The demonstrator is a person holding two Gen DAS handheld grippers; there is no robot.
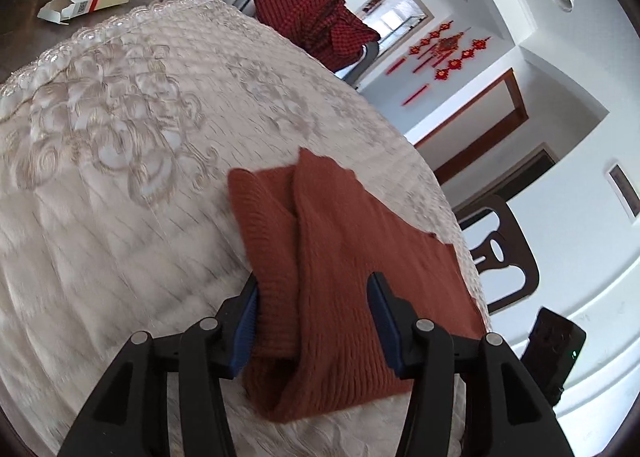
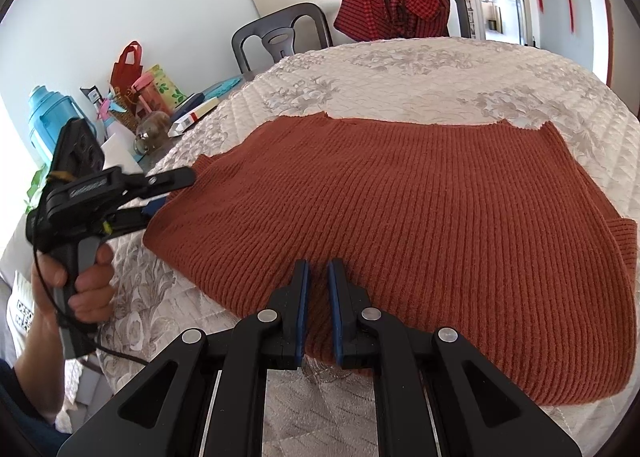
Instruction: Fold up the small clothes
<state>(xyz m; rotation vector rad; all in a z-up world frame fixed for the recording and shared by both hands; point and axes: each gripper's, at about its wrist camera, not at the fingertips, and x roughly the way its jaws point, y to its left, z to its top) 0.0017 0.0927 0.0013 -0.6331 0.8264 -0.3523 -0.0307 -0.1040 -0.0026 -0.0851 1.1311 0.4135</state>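
A rust-orange knitted sweater (image 2: 420, 225) lies flat on the cream quilted tablecloth (image 2: 420, 73). In the left wrist view its folded sleeve (image 1: 276, 257) bunches up between the fingers. My left gripper (image 1: 316, 297) is open, its jaws wide apart around the sleeve and side edge of the sweater (image 1: 340, 257). It also shows in the right wrist view (image 2: 168, 193) at the sweater's left edge, held by a hand. My right gripper (image 2: 317, 281) has its blue pads nearly together on the sweater's near hem, pinching a fold of knit.
A red checked garment (image 2: 396, 5) hangs on a far chair. Another dark chair (image 2: 280, 37) stands behind the table. Bottles, bags and a small box (image 2: 192, 117) crowd the left end of the table. A chair (image 1: 500, 253) stands beyond the table edge.
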